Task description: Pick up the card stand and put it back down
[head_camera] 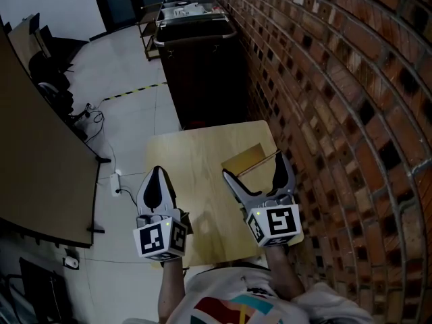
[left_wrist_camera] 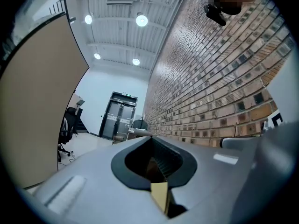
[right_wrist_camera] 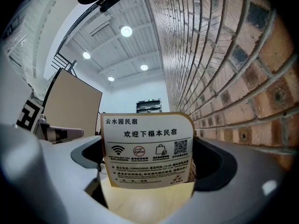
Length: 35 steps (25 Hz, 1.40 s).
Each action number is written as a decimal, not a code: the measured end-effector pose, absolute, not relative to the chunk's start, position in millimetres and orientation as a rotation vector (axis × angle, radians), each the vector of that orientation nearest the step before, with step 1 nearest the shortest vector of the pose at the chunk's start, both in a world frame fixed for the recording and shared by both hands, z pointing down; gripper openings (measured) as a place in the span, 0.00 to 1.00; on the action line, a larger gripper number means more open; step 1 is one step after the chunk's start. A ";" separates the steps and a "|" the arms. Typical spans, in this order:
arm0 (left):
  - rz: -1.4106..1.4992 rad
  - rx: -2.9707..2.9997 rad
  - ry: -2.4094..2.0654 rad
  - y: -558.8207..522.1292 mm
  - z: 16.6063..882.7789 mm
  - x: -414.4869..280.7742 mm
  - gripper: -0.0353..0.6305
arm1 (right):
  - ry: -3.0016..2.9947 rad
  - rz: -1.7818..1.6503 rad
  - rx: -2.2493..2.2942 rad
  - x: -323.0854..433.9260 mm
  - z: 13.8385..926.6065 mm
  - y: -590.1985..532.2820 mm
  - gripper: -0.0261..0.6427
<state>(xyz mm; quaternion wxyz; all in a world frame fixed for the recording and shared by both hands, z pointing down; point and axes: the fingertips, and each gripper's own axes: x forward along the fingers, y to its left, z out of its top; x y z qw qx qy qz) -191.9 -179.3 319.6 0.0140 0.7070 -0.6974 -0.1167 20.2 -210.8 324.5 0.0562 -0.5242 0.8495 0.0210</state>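
The card stand (head_camera: 247, 159) is a wooden base with an upright printed card, standing near the right edge of the small wooden table (head_camera: 191, 159). In the right gripper view the card stand (right_wrist_camera: 146, 148) faces me, with a white printed face and a tan rim. My right gripper (head_camera: 255, 169) is open, one jaw on each side of the stand, and I see no contact. Seen from its own camera, the right gripper (right_wrist_camera: 148, 168) has its jaws spread wide around the card. My left gripper (head_camera: 156, 174) hovers over the table's left part, shut and empty. The left gripper (left_wrist_camera: 158, 174) shows only a thin slit between its jaws.
A brick wall (head_camera: 337, 106) runs close along the table's right side. A dark cabinet (head_camera: 201, 66) stands just beyond the table's far edge. On the left are a beige partition (head_camera: 34, 160), floor cables (head_camera: 94, 117) and an office chair (head_camera: 50, 79).
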 end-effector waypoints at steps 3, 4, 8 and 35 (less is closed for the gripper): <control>-0.360 2.204 -2.168 -178.4 319.8 -192.4 0.06 | 2.580 0.065 -1.587 19.8 325.0 -209.5 0.89; -0.363 2.201 -2.170 -178.2 318.8 -192.5 0.06 | 2.582 0.062 -1.589 19.7 325.5 -209.3 0.89; -0.355 2.191 -2.164 -177.6 321.1 -192.1 0.06 | 2.592 0.023 -1.622 22.3 338.0 -222.0 0.89; -0.204 1.947 -2.232 -210.7 401.7 -259.1 0.06 | 2.652 -0.617 -2.205 13.2 606.9 -433.2 0.89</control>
